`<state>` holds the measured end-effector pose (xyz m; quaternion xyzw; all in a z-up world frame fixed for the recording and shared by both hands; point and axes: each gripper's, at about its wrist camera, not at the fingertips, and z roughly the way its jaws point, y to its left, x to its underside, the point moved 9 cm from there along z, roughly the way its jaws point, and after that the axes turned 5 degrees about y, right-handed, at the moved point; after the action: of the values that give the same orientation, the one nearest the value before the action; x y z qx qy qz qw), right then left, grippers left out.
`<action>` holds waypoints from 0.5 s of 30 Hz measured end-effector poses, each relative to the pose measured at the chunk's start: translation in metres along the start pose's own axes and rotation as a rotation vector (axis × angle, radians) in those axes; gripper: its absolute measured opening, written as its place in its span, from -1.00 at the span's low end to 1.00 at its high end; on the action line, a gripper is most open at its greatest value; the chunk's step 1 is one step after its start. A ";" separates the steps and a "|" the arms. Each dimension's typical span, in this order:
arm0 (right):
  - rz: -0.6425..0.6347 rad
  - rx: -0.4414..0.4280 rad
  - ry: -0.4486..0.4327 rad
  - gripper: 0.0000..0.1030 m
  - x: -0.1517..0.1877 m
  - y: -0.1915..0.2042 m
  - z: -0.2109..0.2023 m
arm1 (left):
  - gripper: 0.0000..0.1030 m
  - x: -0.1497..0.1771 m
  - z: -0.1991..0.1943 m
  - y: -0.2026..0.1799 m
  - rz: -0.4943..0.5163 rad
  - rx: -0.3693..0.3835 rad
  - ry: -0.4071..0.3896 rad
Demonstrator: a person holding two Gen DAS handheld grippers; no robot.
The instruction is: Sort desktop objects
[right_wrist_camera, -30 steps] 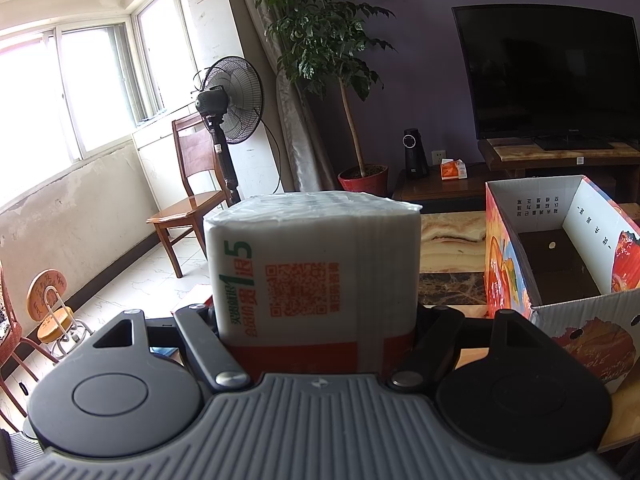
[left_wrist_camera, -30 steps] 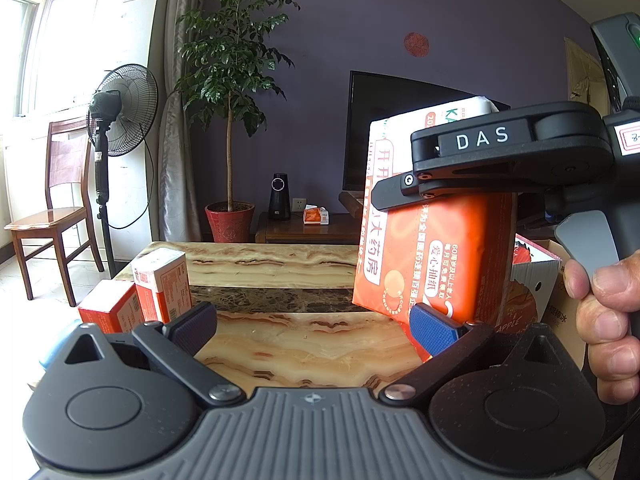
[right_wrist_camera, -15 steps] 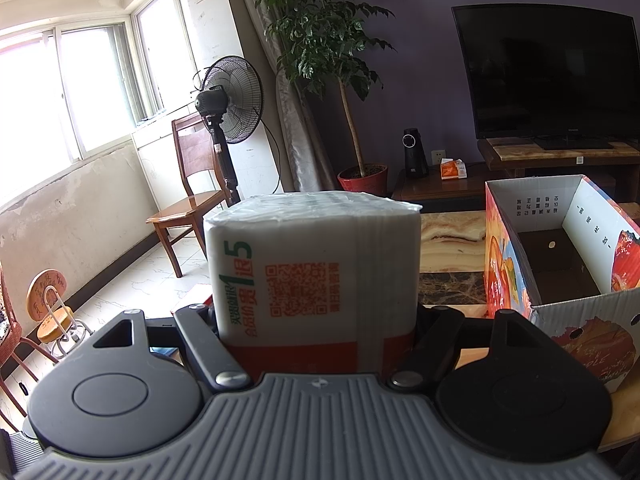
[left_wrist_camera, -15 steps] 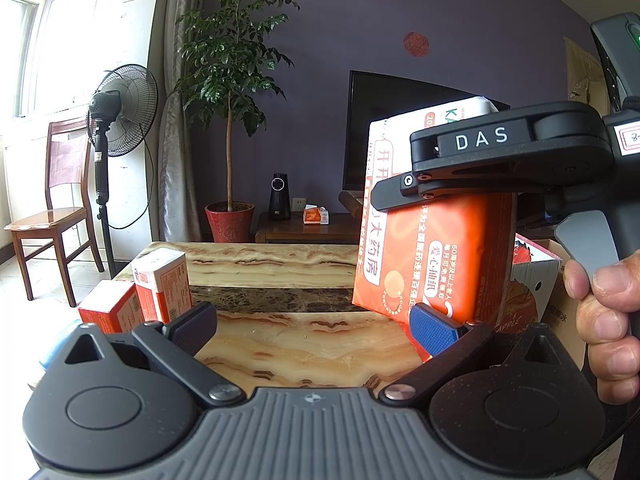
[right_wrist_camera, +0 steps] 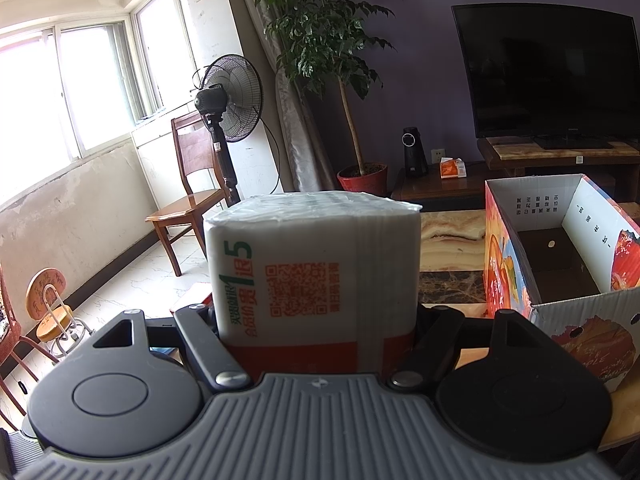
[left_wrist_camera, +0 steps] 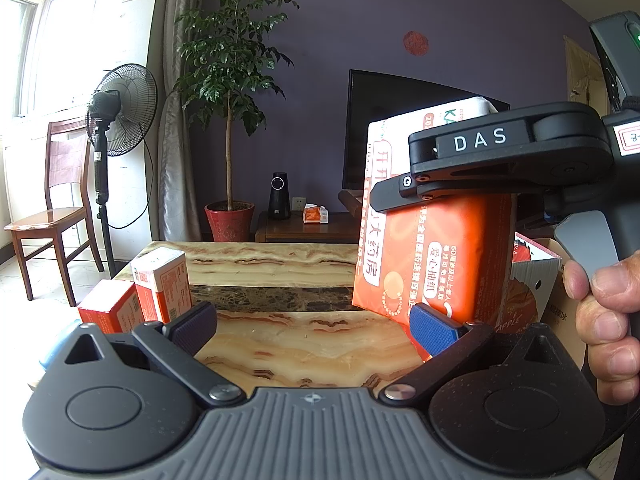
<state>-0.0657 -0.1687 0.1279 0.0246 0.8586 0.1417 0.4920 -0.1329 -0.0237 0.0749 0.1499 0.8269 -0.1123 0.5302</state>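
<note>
While clamped between the fingers of the right gripper [right_wrist_camera: 316,314], one tissue pack [right_wrist_camera: 316,264], white and orange, standing on end, left of the cardboard box [right_wrist_camera: 516,280] and outside it. Fingers pressed on the pack's two sides, wide apart, tips hidden behind it. Seen also from the left wrist: same pack at the right, orange face showing, right hand [left_wrist_camera: 604,320] wrapped round the handle. Touching the surface [left_wrist_camera: 304,344] or raised off it: cannot tell.

Counted: one tissue pack, two small orange-and-white boxes, one open cardboard box, two grippers. Taller small box [left_wrist_camera: 164,280] upright near the surface's left edge. Lower small box [left_wrist_camera: 106,312] just beside it, nearer the camera. Partly hidden behind the left gripper's body, something blue [left_wrist_camera: 50,344], too little showing to name.

Left gripper [left_wrist_camera: 314,326]: fingers well apart, clamped on nothing, only bare marbled surface between them.

Containers: one, the cardboard box, top open, printed with fruit on the outside and small characters on the white inner walls. Inside, only a dark floor with one small pale round spot on view, the near part of that floor hidden by the front wall.

Farther off, on a low wooden stand by the wall, one small orange pack [right_wrist_camera: 452,168], near a dark upright device [right_wrist_camera: 410,152].
</note>
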 end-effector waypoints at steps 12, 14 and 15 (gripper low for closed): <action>0.001 0.000 0.001 0.50 0.000 0.000 0.000 | 0.99 -0.001 0.000 0.001 0.001 0.001 0.000; 0.001 0.000 0.000 0.50 0.000 0.000 0.000 | 0.99 -0.001 0.000 0.001 0.001 0.001 -0.001; 0.001 0.000 0.000 0.50 0.000 -0.001 0.000 | 0.99 -0.001 0.001 0.001 0.001 0.001 -0.001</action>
<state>-0.0661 -0.1694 0.1278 0.0250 0.8587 0.1421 0.4918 -0.1317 -0.0232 0.0753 0.1507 0.8266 -0.1124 0.5304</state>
